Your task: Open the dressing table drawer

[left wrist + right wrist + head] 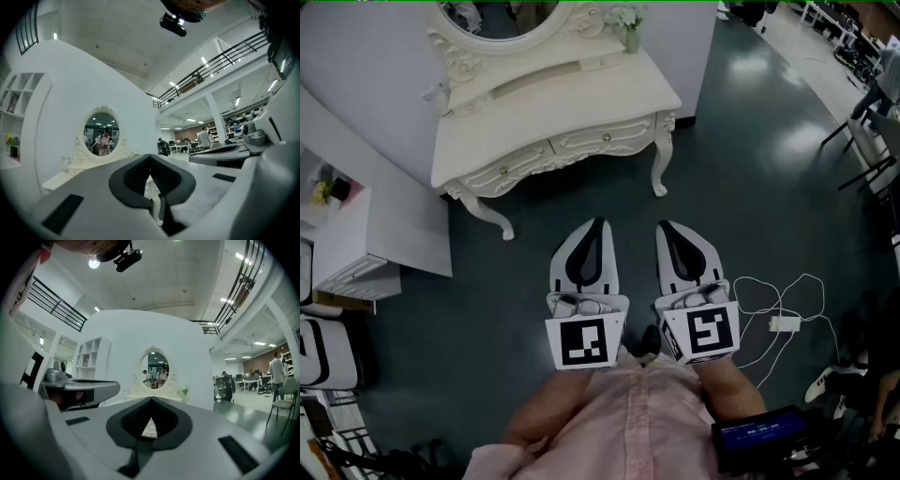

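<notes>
Both grippers are held level and side by side, and both are closed. The jaw tips of the left gripper are brought together with nothing between them, and the same is seen at the right gripper.

The dressing table is found ahead of both tips, well apart from them and set somewhat toward the left gripper's side. Two drawers are let into its carved front. The left drawer lies ahead and to the left of the left gripper, and the right drawer lies almost straight ahead of it. Which one is meant is not settled by the task.

Each drawer is judged to be rigid painted wood, fairly light, and likely to slide rather than lift. The one good hold is judged to be the small knob at the middle of each front. It looks smooth and could slip, so it should be taken squarely between opened jaws. The raised carving is thought too shallow to grip.

Each front's long axis is laid along the table's edge, crosswise to the grippers and skewed, with its right end farther off. The fronts are turned toward the grippers, so travel is expected toward them.
</notes>
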`<state>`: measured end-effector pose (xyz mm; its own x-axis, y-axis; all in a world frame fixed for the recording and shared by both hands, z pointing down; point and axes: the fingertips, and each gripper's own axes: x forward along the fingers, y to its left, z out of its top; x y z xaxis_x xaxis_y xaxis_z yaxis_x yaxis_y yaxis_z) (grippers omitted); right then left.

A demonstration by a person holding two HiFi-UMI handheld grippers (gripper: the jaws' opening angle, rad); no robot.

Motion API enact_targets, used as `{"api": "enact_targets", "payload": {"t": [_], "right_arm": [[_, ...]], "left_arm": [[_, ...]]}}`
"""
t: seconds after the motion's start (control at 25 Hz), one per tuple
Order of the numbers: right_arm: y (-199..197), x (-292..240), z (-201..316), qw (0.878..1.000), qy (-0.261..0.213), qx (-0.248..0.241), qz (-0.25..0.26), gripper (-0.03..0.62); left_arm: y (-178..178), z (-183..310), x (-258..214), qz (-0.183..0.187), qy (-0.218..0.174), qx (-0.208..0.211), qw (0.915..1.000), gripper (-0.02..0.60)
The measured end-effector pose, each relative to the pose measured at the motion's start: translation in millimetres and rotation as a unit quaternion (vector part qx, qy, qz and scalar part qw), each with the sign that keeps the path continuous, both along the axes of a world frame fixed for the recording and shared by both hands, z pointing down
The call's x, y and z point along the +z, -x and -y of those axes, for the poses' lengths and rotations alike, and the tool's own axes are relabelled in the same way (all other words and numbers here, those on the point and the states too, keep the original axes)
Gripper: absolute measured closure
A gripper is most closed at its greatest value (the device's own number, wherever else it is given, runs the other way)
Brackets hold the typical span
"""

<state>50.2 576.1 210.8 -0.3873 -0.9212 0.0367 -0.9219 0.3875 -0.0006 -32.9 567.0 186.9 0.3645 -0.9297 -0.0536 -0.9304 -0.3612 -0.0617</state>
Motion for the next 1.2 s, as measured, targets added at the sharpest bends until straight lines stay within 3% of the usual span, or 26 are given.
{"api": "enact_targets", "payload": {"t": [0.68, 0.92, 1.2], "right_arm": [[-61, 3, 5, 1.0, 0.0, -0.016, 0.015, 0.574], [-61, 13, 13, 0.999, 0.016, -0.032, 0.027, 0.574], [-62, 34, 47, 0.998, 0.042, -0.019, 0.035, 0.574]], "left_arm": [[-48, -2, 6, 0.011, 0.003, -0.031, 0.9995, 0.56], [-47, 6, 13, 0.017, 0.016, -0.045, 0.9987, 0.56], [-40, 40, 31, 0.017, 0.031, -0.046, 0.9983, 0.56]]}}
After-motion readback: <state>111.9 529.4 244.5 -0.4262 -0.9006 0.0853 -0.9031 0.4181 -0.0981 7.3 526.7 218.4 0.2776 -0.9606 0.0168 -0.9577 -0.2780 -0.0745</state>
